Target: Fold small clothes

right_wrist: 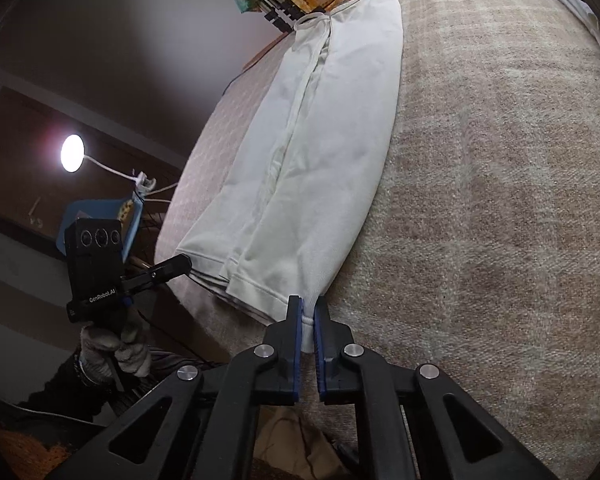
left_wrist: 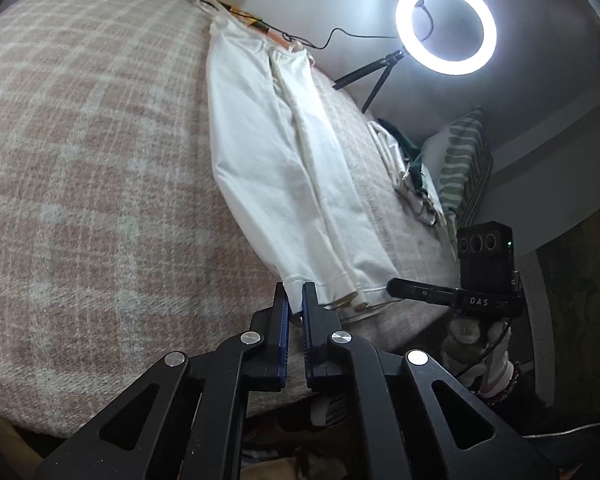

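Both jaws clamp the hem corners of the white garment at the bed's near edge; lifting them evenly should keep the fold square.

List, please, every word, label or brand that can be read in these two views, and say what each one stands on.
"DAS": white letters on the black body of the right tool, seen from the left wrist; anything further along is hidden.
"GenRobot.AI": white print on the body of the left tool, below its camera block, seen from the right wrist.
A small mark on that body's lower left corner is too small to read.
No text shows on the white garment or the checked blanket.
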The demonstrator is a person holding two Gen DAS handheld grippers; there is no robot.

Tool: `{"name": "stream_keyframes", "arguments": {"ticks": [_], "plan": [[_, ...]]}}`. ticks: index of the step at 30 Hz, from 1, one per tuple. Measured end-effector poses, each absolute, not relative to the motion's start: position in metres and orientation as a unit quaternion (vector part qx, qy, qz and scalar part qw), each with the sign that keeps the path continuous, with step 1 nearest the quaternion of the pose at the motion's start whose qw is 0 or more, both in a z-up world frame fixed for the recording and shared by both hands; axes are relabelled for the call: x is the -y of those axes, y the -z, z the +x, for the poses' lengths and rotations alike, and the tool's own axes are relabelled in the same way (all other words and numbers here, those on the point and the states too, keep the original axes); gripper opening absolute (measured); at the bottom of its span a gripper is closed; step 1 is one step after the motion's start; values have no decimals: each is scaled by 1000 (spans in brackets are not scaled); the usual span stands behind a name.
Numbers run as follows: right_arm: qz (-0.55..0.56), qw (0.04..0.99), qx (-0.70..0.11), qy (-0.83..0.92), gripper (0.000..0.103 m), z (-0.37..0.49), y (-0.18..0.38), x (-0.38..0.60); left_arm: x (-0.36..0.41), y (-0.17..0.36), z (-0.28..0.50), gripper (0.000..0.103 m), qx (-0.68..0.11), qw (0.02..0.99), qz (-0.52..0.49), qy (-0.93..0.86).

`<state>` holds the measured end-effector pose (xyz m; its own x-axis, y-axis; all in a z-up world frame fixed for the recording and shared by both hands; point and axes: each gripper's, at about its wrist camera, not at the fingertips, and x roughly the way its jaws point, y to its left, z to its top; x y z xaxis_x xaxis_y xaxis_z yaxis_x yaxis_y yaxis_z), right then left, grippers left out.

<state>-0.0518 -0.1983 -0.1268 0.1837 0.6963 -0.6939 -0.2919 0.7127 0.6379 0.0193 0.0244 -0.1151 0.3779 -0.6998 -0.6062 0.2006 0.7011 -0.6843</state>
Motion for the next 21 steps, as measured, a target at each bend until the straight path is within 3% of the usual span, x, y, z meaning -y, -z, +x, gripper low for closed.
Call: {"name": "stream_keyframes", "arguments": {"ticks": [8,21], "plan": [[249,741,-517,-349,3,-40,107,208,-26,96,36,4,-455,788,-288,297],[259,756,-493,-344,3,23,78,204,-31,74,97,4,-426,814,-290,268]]}}
